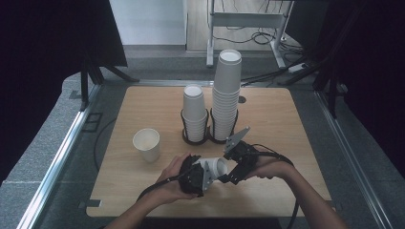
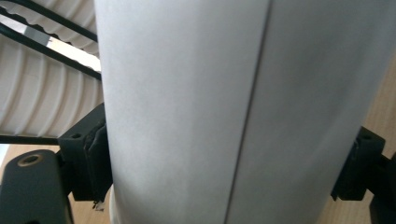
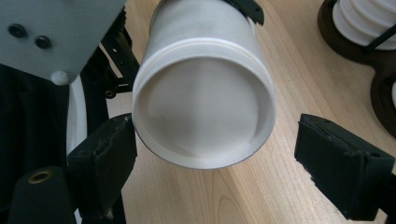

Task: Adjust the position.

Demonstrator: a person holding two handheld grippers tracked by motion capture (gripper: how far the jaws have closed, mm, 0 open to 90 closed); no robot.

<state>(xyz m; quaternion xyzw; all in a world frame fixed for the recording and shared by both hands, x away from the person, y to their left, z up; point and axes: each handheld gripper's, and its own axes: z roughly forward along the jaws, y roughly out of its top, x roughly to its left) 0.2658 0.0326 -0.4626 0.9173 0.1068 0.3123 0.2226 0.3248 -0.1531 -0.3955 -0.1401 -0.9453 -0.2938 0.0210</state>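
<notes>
A white paper cup (image 1: 216,166) lies on its side above the table's near edge, with my left gripper (image 1: 204,175) shut on its wall. In the left gripper view the cup (image 2: 233,112) spans the frame and both pads (image 2: 95,154) press on it. In the right gripper view the cup's recessed base (image 3: 203,102) faces the camera. My right gripper (image 3: 219,168) is open around that base end: one pad sits close by the rim, the other stands apart. In the high view the right gripper (image 1: 229,175) is just right of the cup.
A single upright cup (image 1: 147,144) stands at the left of the wooden table (image 1: 272,119). Behind the grippers, a short cup stack (image 1: 195,112) and a tall one (image 1: 226,90) sit in black wire holders (image 1: 195,139). A holder base (image 3: 355,37) is near the right gripper.
</notes>
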